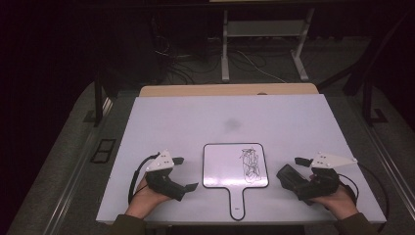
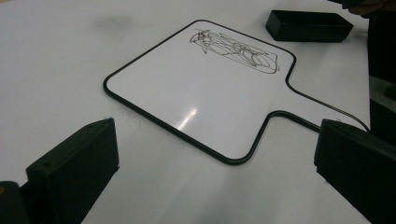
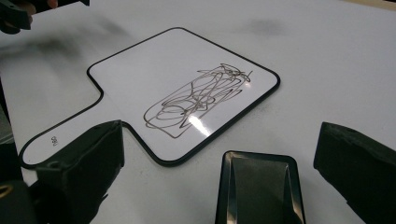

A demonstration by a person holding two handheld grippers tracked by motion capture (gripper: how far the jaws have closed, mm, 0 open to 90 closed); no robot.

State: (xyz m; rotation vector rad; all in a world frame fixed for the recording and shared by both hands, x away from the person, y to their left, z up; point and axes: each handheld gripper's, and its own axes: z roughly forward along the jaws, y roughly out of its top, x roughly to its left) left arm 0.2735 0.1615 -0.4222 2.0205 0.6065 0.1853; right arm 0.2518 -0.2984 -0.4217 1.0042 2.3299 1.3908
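Black eraser (image 3: pixel 259 186), scribbled paddle whiteboard (image 1: pixel 235 165), white table (image 1: pixel 195 122)

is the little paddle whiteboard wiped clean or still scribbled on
Still scribbled on: the small black-rimmed handled whiteboard lies flat on the white table with a dark pen scrawl across one side.

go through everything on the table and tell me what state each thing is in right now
Paddle whiteboard: lying flat, black scribble on its right part.
Black eraser: resting beside the board, between the right gripper's jaws, not gripped.
Left gripper: open, holding nothing.
Right gripper: open.
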